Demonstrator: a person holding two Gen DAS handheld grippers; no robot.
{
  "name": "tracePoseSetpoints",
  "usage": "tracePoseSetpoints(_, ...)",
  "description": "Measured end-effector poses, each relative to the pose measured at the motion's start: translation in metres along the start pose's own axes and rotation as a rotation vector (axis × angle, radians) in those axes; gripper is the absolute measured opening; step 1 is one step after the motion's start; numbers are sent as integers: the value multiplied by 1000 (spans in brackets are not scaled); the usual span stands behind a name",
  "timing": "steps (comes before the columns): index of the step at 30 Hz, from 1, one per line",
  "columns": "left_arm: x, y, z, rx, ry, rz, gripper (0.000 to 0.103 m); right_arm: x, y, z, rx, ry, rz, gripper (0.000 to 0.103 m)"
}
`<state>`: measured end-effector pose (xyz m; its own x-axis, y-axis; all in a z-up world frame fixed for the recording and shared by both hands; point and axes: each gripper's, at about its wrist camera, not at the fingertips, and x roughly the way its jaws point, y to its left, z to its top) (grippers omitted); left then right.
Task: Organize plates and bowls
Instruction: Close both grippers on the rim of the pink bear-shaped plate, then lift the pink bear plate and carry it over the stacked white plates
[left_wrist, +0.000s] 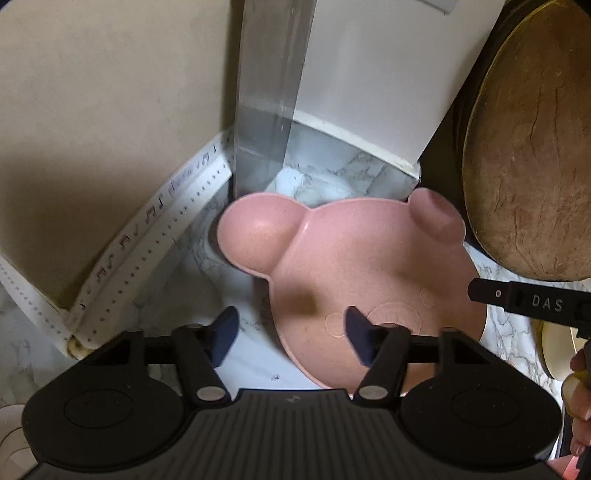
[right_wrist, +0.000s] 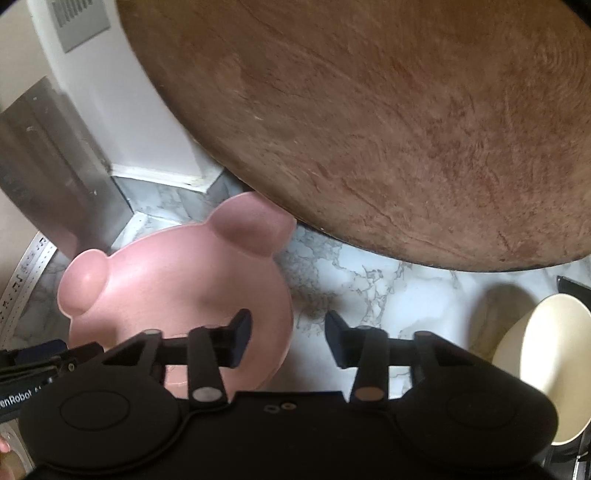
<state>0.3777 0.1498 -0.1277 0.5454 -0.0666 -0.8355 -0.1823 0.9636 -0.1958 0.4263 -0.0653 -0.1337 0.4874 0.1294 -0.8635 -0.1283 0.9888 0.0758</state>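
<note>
1. Pink bear-shaped plate (left_wrist: 354, 258) is lying face-up on the marble counter (left_wrist: 255, 354), its two round ears pointing away from both cameras toward the white pillar (left_wrist: 369, 92) and the metal panel (left_wrist: 273, 74).
2. Judged by its matte, speckled look, the plate is probably a light, stiff plastic or fibre dish: not fragile, somewhat slick, and thin at the rim. The near rim, on either side, is looking like the best place to pinch.
3. Its long axis is running from the near rim out to the ears, roughly along the line both grippers are pointing.
4. Left gripper (left_wrist: 291, 339) is hovering over the plate's left near edge, jaws partly apart, with the rim passing between the fingers; no pad is visibly pressing on it, so nothing is being held.
5. Right gripper (right_wrist: 288, 341) is straddling the plate's right edge the same way, jaws narrower but gapped, one finger over the plate and the other over bare marble, gripping nothing.
6. Leaning just beyond the ears, a large round wooden board (right_wrist: 388, 122) is crowding the space, and a cream bowl (right_wrist: 554, 365) is sitting well to the right.
</note>
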Motion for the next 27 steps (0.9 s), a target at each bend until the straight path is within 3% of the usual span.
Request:
tracePoseSetpoints(6, 4, 0, -1, 5, 8, 3, 35, 8, -1, -1, 3, 15, 9, 25)
tracePoseSetpoints(8, 5, 0, -1, 10, 7, 8, 30, 8, 0, -1, 4, 12, 16, 14)
tracePoseSetpoints(12, 5, 0, -1, 15, 10, 8, 17, 6, 3, -2, -5, 6, 9, 11)
tracePoseSetpoints(16, 4, -1, -3, 21, 4, 21, 14, 4, 3, -4, -3, -4, 4, 6)
tracePoseSetpoints(27, -18, -2, -3, 35, 1, 29, 14, -26, 4, -9, -13, -54, 56, 6)
